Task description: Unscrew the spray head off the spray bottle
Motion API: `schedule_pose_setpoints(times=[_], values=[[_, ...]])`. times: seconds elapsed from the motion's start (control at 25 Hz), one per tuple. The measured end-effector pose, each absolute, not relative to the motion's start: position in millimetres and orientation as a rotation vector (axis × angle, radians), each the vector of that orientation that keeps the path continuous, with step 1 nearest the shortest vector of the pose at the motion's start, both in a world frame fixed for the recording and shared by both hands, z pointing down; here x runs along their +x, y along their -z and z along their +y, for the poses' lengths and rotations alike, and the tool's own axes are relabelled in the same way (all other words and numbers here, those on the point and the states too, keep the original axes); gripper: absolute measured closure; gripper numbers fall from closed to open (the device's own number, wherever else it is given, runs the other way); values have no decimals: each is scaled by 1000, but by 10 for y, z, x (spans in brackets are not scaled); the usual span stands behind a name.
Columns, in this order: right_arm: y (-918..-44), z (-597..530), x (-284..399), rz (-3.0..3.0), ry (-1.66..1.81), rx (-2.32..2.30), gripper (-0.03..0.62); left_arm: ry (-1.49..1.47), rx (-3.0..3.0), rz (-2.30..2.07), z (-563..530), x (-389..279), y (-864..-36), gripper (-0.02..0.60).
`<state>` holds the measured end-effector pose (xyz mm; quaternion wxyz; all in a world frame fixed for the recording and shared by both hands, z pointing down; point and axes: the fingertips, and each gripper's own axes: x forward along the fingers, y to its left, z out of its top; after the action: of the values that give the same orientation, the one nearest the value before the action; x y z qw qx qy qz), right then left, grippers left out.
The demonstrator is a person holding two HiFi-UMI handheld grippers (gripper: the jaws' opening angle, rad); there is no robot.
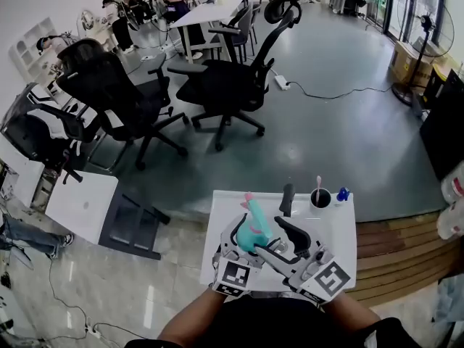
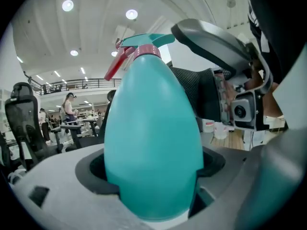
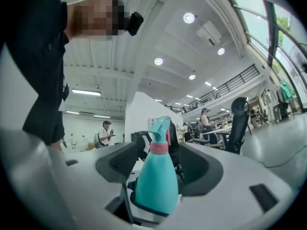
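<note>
While the left tongs (image 2: 153, 176) pinch the wide belly of the teal spray bottle (image 2: 153, 123) and hold it just above the white counter (image 1: 341, 230), the unscrewing does not look begun. The spray head (image 2: 144, 41) sits seated on its pink collar (image 2: 146, 52), so the step in hand seems to be steadying the body and bringing the second tool in.

From the left tongs the bottle rises roughly upright. Its long axis runs from the clamped body up to the head on top. The red trigger (image 2: 114, 67) and the nozzle above it are turned away from the person, as the head view also suggests.

Just right of the bottle, the right tongs (image 3: 160, 166) stand spread wide. The bottle shows in the gap between their pads, yet neither pad touches it. Whether it is already inside the tips or only just ahead of them I cannot tell.

The next move, as I judge it, calls for the right tongs to line up with the collar rather than the smooth body, close firmly there, and twist about the bottle's upright axis. Meanwhile the left tongs must keep the body from turning. The tapered, slick body could slip under that twist.

Farther right of both tongs, a cup (image 1: 320, 198) stands on the counter, well apart.
</note>
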<state>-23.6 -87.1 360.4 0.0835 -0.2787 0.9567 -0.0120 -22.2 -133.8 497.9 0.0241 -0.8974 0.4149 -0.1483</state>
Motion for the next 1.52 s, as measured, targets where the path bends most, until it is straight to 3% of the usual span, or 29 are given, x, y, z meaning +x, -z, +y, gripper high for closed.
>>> schedule_pose_setpoints(times=[0.2, 0.36, 0.44, 0.56, 0.96, 1.28, 1.52], values=[[-3619, -974, -295, 2845, 109, -888, 382, 500, -2730, 1386, -1387, -250, -5061, 120], [-3662, -1040, -317, 2867, 145, -946, 382, 494, -2716, 1379, -1364, -215, -5016, 120], [-3659, -1043, -324, 2874, 133, -961, 438, 493, -2715, 1370, -1345, -214, -5009, 120], [-3642, -1027, -319, 2888, 138, -927, 453, 475, -2725, 1349, -1316, -211, -4997, 120], [-3422, -850, -177, 2938, 117, -556, 459, 326, -2858, 880, -996, -1, -4619, 121], [-3334, -321, -73, 3002, 5, 88, 459, 364, -2938, 350, -486, 231, -4570, 121], [-3413, -562, -15, 2937, 33, -25, 459, 385, -2994, 540, -701, 240, -4665, 121]])
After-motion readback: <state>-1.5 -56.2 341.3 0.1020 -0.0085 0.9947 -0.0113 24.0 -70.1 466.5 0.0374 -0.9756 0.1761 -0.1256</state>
